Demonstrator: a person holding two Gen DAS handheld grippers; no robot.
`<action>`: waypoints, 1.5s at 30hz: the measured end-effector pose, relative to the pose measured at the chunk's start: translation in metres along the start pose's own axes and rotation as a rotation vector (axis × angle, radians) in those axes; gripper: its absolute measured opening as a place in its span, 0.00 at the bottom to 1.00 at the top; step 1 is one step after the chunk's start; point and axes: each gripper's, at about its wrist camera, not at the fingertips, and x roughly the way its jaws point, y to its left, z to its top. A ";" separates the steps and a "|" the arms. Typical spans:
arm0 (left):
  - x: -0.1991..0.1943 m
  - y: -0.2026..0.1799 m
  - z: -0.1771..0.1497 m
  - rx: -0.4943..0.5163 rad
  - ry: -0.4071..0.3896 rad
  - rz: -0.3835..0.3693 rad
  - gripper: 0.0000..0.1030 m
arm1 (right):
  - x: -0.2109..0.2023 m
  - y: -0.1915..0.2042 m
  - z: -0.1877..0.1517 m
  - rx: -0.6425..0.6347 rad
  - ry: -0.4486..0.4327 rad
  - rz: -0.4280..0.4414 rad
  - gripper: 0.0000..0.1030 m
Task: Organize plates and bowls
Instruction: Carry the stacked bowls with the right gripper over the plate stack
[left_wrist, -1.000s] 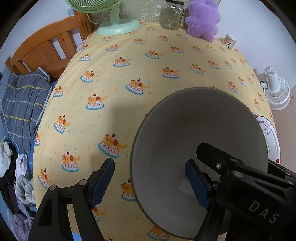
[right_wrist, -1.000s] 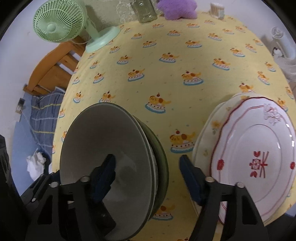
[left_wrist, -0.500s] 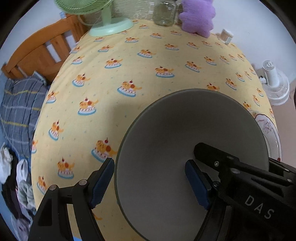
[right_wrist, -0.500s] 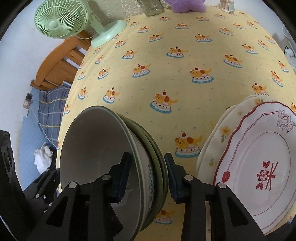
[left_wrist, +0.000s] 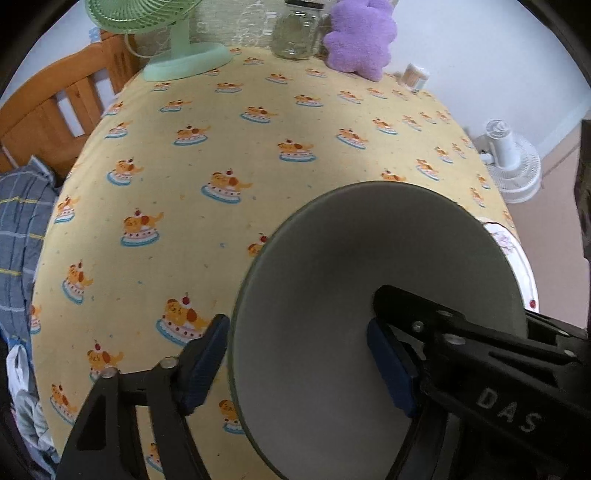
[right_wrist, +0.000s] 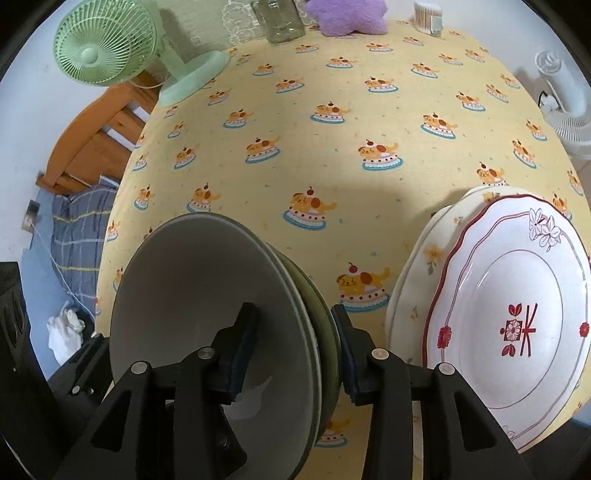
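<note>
A grey bowl (right_wrist: 184, 295) (left_wrist: 351, 258) sits nested on top of other bowls, the outermost dark green (right_wrist: 325, 314), on the yellow tablecloth. My right gripper (right_wrist: 291, 350) grips the stack's right wall, one pad inside the grey bowl and one against the green one; its jaws are easing open slightly. My left gripper (left_wrist: 297, 363) straddles the grey bowl's left wall. Its jaws are closing, with the left pad just outside the rim and the right pad inside, not pressing. A white plate with red patterns (right_wrist: 509, 314) lies on a cream flowered plate (right_wrist: 424, 266) to the right.
At the table's far edge stand a green desk fan (right_wrist: 103, 44), a glass jar (right_wrist: 280, 22), a purple plush (right_wrist: 347, 14) and a cotton swab tub (right_wrist: 428, 14). A wooden bed frame (left_wrist: 55, 118) with plaid bedding lies left, a white floor fan (left_wrist: 509, 162) right.
The right gripper's jaws came together from wide apart onto the stack's right wall. In the left wrist view the bowl grew larger and its rim now reaches the left pad.
</note>
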 end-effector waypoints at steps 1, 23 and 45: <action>-0.001 -0.002 0.000 0.012 -0.001 -0.021 0.61 | 0.000 0.001 0.000 -0.006 -0.005 -0.009 0.42; -0.024 -0.011 -0.016 0.083 0.063 -0.108 0.57 | -0.023 0.003 -0.028 0.136 -0.006 -0.087 0.45; -0.058 -0.104 -0.008 -0.009 -0.059 -0.011 0.57 | -0.100 -0.057 -0.016 -0.004 -0.089 -0.001 0.44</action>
